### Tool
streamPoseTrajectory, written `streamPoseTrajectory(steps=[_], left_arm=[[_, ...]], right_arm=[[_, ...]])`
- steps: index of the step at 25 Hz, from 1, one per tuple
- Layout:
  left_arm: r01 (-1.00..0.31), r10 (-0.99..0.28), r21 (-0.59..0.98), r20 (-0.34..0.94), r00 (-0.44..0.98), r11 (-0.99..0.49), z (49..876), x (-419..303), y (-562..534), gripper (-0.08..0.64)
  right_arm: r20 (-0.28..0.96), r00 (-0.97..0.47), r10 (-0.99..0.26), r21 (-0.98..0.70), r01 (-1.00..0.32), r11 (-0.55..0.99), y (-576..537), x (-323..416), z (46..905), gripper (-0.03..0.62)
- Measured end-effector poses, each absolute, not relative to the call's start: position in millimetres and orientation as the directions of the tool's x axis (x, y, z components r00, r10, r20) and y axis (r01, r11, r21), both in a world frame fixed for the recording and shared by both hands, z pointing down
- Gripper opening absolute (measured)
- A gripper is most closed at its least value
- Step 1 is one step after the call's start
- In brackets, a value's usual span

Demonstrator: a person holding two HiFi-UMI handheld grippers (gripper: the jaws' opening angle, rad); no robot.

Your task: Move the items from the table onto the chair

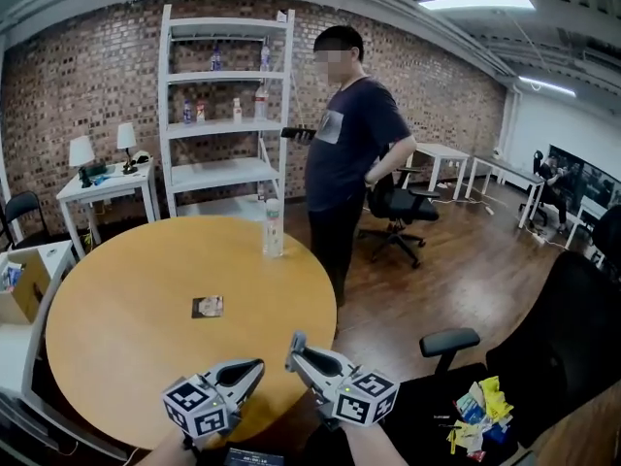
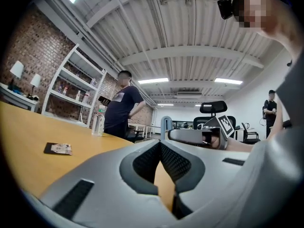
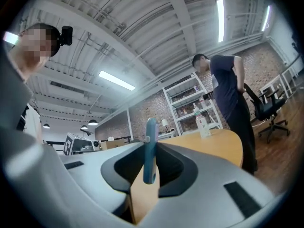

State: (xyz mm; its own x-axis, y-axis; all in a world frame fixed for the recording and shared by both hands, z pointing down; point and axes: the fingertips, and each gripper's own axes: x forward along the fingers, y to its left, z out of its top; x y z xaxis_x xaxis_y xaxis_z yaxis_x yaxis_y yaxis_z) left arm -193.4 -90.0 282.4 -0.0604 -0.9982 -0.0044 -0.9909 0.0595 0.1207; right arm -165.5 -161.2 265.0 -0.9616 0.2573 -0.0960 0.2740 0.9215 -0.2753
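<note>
While the round wooden counter [image 1: 116, 299] fills the head view's left, a black chair [image 1: 558, 338] stands at its 4 o'clock with crumpled wrappers [image 1: 477, 414] on the seat. A clear bottle [image 1: 273, 228] stands at the counter's 1 o'clock edge. The left claw [image 1: 258, 365] is closed and empty, the right claw [image 1: 294, 348] clamps a slim blue item [image 3: 150, 148], and a small packet [image 1: 207, 307] lies mid-counter

No writing is legible (label on bottle [image 1: 273, 229] too small).
</note>
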Motion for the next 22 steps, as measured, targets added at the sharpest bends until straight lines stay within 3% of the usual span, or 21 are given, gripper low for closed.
streamPoseTrajectory(steps=[11,22], left_arm=[[-0.985,-0.988,0.077,0.001,0.156,-0.155,280,-117,-174,0.015],[-0.900,-0.909,0.130,-0.039,0.415,-0.416,319,-19,-261,0.015]], right_arm=[[-0.139,-0.990,0.029,-0.321,0.073,0.944,-245,-62,265,0.072],[-0.092,-0.966,-0.241,-0.396,-0.187,0.899,-326,67,327,0.072]])
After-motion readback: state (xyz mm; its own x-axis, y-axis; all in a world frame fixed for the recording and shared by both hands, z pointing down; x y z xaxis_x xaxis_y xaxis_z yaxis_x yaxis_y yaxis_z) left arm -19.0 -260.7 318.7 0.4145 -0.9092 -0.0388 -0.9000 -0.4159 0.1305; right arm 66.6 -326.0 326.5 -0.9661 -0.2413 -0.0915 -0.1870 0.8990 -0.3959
